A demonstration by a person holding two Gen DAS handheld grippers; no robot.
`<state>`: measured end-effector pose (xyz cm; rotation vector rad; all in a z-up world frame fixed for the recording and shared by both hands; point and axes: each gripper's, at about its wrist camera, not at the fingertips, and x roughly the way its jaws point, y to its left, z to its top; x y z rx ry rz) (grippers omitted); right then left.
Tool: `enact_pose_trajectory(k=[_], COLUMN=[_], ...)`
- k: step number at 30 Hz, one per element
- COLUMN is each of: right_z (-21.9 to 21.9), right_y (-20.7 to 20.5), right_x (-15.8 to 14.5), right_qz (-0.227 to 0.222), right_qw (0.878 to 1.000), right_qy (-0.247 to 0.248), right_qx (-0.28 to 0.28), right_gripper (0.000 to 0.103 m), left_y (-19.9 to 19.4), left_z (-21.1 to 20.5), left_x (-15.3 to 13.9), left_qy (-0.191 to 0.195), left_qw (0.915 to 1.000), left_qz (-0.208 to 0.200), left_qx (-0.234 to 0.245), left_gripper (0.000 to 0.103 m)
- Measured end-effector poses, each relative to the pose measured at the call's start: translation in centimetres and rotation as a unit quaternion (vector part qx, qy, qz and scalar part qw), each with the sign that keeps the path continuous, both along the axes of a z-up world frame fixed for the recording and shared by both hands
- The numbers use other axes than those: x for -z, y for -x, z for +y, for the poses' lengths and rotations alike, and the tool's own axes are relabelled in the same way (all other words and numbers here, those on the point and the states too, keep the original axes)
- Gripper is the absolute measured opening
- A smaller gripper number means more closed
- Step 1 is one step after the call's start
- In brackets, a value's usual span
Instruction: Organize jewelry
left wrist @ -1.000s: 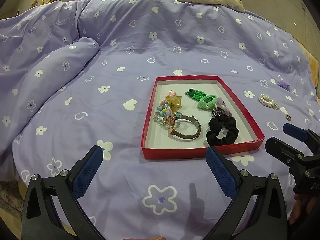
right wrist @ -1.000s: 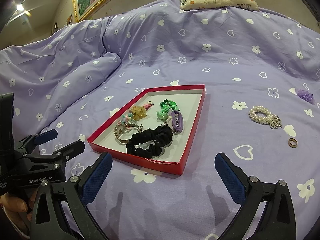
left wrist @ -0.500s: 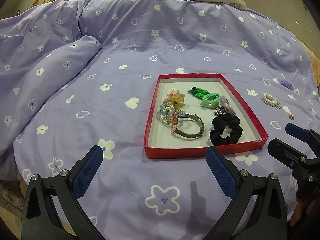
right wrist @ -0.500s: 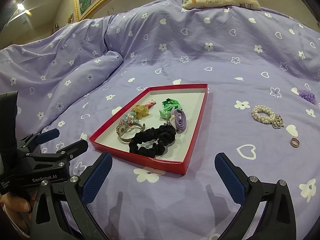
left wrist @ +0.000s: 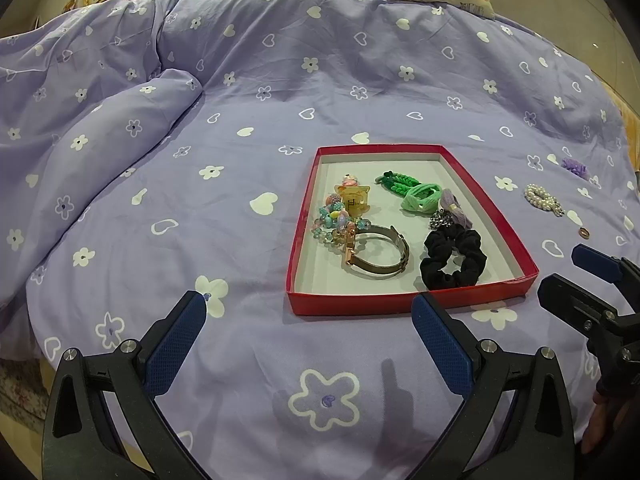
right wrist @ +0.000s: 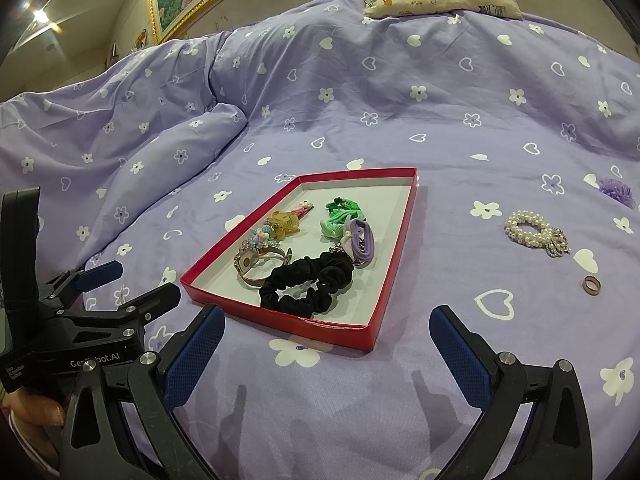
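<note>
My left gripper and right gripper both hover side by side, jaws spread wide and holding nothing, fingertips pointing forward.

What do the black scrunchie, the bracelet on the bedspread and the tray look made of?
Black scrunchie: matte fabric, gathered into soft ruffles, probably over elastic.
Bracelet: glossy white beads, pearl-like, likely imitation; silvery metallic charm cluster at one end.
Tray: looks like thin cardboard, satin red outside, plain pale lining; the sharp folded walls suggest a box lid.
</note>
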<state>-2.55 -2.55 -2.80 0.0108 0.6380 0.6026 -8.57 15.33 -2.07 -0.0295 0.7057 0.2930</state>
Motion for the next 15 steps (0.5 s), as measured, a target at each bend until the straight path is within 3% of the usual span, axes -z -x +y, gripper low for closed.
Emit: enact_pose_trajectory(k=[15], right_z=[0.04], right_y=[-0.04], right_x=[-0.18], right_qz=[0.000], right_qw=[1.000], right_qy=[-0.002], right_qx=[-0.001], right_gripper=[0.103], left_y=[-0.13], left_z=[-0.06], left_x=[0.03], left_qy=[0.000], left_qw=[1.0000], left_qz=[-0.001], left_qx=[0.001], left_gripper=[0.103])
